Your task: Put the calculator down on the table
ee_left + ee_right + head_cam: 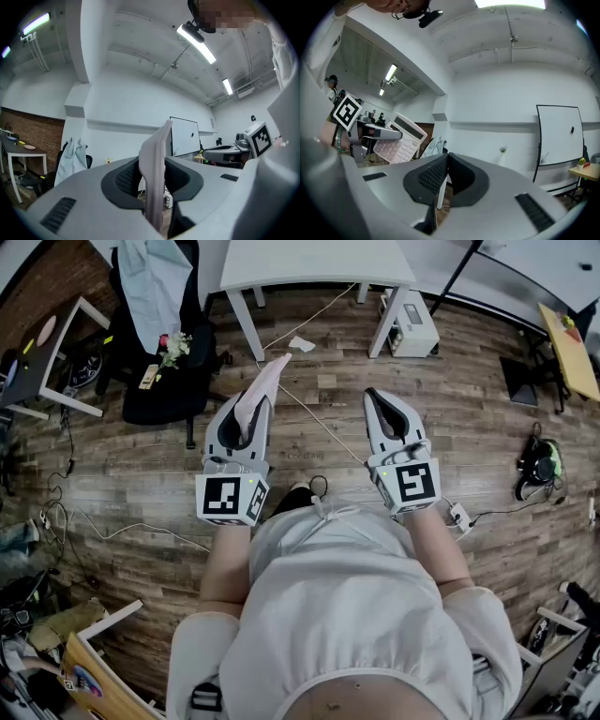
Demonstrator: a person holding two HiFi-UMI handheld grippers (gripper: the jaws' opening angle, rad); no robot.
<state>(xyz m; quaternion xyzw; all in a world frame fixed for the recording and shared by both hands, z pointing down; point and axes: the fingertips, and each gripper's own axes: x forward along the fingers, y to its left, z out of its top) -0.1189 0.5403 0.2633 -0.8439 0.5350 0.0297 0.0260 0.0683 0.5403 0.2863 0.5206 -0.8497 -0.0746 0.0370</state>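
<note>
The left gripper (pixel 249 407) pinches the calculator (pixel 263 383) edge-on, the right gripper (pixel 379 401) has its jaws pressed together on nothing, and the white table (pixel 317 262) stands on the far side

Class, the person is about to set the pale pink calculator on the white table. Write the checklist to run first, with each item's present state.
1. Pale pink rectangular plastic calculator clamped by the left gripper: ok.
2. Calculator turned flat for laying down: not ok, it is held on edge.
3. Right gripper shut, empty, apart from the calculator: ok.
4. Left gripper above the white rectangular table: not ok, wooden floor lies below.
5. Landing spot on that table: cannot tell, only part shows.
</note>
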